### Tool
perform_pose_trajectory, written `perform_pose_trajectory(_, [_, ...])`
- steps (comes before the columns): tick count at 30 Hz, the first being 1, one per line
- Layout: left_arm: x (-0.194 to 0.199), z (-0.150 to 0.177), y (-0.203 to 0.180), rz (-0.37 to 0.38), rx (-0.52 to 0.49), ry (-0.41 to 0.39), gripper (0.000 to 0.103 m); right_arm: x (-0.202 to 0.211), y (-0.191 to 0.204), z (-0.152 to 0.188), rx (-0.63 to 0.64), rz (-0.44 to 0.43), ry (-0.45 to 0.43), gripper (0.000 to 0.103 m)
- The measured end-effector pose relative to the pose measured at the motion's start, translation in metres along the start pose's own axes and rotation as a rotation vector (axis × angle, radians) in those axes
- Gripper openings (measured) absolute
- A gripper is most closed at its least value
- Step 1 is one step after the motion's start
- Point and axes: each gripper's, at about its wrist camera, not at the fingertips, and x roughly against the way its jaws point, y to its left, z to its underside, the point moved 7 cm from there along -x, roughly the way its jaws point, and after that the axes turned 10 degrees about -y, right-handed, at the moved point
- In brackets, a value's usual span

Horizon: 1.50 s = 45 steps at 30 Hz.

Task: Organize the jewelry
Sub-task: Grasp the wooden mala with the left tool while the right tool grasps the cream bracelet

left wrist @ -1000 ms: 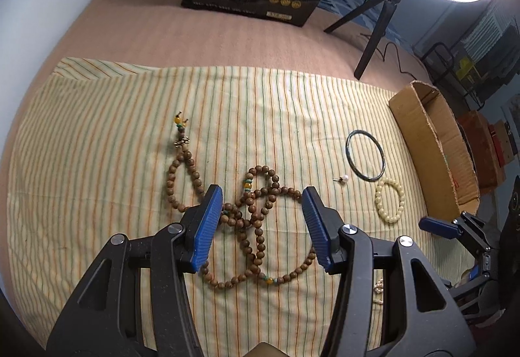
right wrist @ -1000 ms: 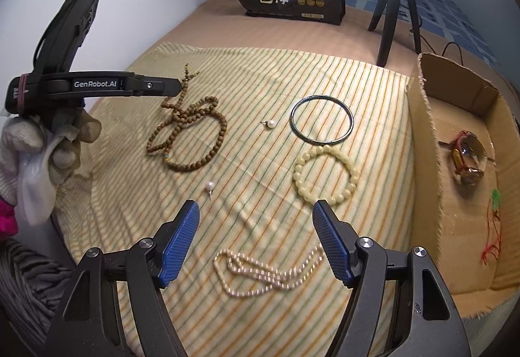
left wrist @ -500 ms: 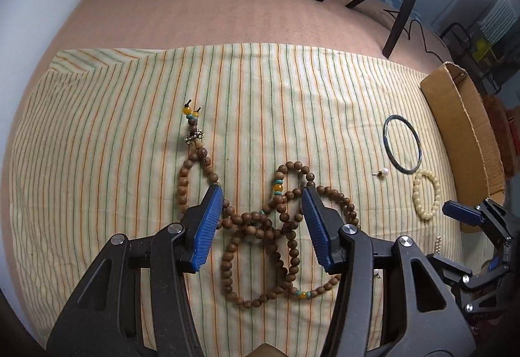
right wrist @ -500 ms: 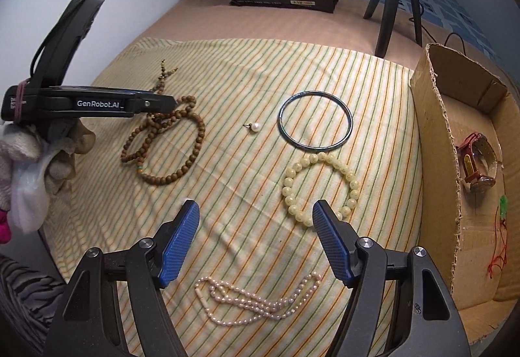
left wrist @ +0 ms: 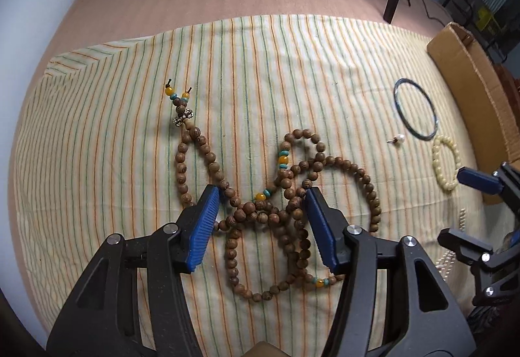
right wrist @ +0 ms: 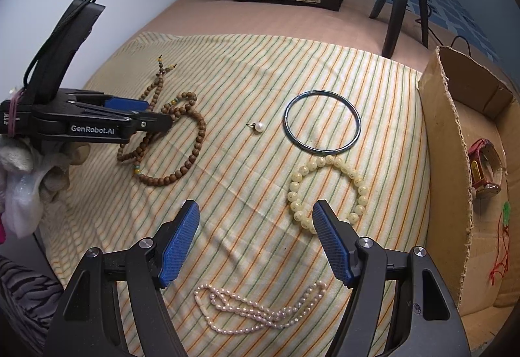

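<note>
You see a cream cloth (right wrist: 247, 181) striped in orange and green. On it lie a brown wooden bead strand (left wrist: 286, 194) with yellow and turquoise accents, a dark blue-grey bangle (right wrist: 322, 120), a pale yellow bead bracelet (right wrist: 328, 191) and a pinkish-white pearl necklace (right wrist: 256, 308). Your black grippers carry blue ribbed pads (left wrist: 201, 230). The cardboard box (right wrist: 448, 162) is tan.

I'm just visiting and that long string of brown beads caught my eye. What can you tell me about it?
The wooden bead necklace is a long strand of round, grained brown beads that look like wood, broken up by a few yellow and turquoise beads. It lies slack in several overlapping loops on the striped cloth, with a short tail ending in a small metal ornament and two yellow-tipped ends. The open left gripper has a finger on either side of its tangled middle.
</note>
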Motion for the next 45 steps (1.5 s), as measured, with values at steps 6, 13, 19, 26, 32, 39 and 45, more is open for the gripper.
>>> perform_pose_trajectory(6, [-0.008,-0.002,-0.008,-0.017,-0.022,-0.007,0.057,-0.009,-0.003,-0.002,0.004,0.012,0.009,0.072])
perform_pose_trajectory(13, [-0.009,-0.001,-0.007,-0.024,-0.028,-0.019,0.052,-0.019,-0.008,-0.005,0.008,0.049,0.017,0.072])
perform_pose_trajectory(19, [-0.006,-0.001,0.0,-0.019,-0.017,-0.026,0.041,-0.028,-0.014,-0.008,-0.003,0.074,0.024,0.067])
perform_pose_trajectory(26, [-0.003,-0.001,0.006,-0.026,-0.018,-0.038,0.029,-0.032,-0.022,-0.007,0.006,0.097,0.031,0.054])
perform_pose_trajectory(32, [-0.001,-0.002,0.008,-0.023,-0.01,-0.045,0.018,-0.032,-0.023,-0.006,0.042,0.11,0.02,0.025])
perform_pose_trajectory(39, [0.002,-0.006,0.012,0.017,0.054,-0.037,0.016,-0.028,-0.021,-0.003,0.057,0.1,0.014,0.007])
perform_pose_trajectory(45, [0.016,-0.008,0.014,0.036,0.072,-0.063,0.01,-0.018,-0.013,-0.005,0.051,0.076,-0.011,0.006])
